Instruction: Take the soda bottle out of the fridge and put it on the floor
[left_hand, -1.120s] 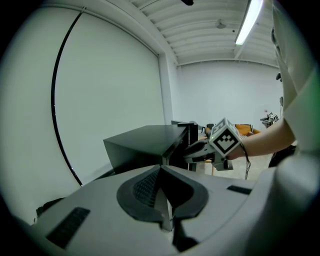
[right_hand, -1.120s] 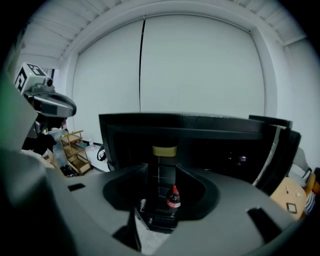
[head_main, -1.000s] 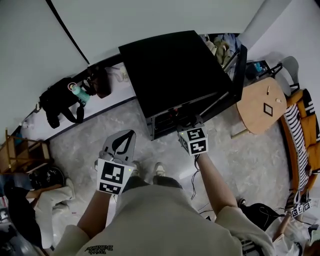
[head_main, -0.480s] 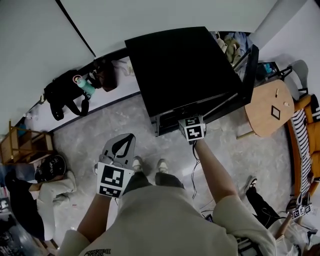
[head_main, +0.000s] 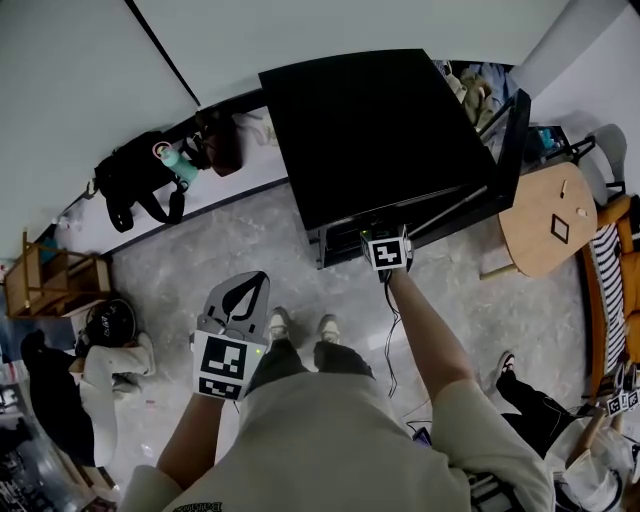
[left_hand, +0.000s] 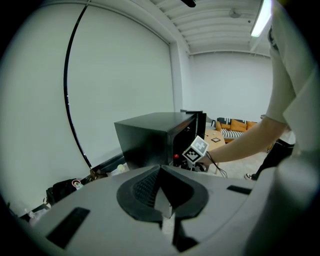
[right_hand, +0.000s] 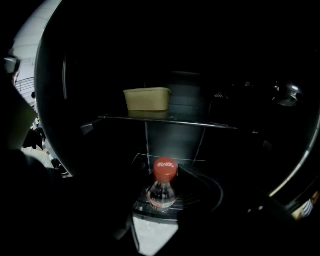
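The soda bottle, clear with a red cap, stands upright on the bottom shelf inside the dark fridge. In the right gripper view my right gripper is open, its dark fingers flanking the bottle's neck and shoulders; I cannot tell whether they touch it. The head view shows the right gripper reaching into the fridge's open front, fingertips hidden. My left gripper is shut and empty, held low over the floor to the left of the fridge. In the left gripper view, the left gripper points at the fridge.
The fridge door stands open to the right. A tan tub sits on the upper glass shelf. A round wooden table is beside the door. Bags lie along the wall at left. My feet stand on the marbled floor.
My right gripper has moved forward into the fridge opening. The left gripper has stayed about where it was, still shut.
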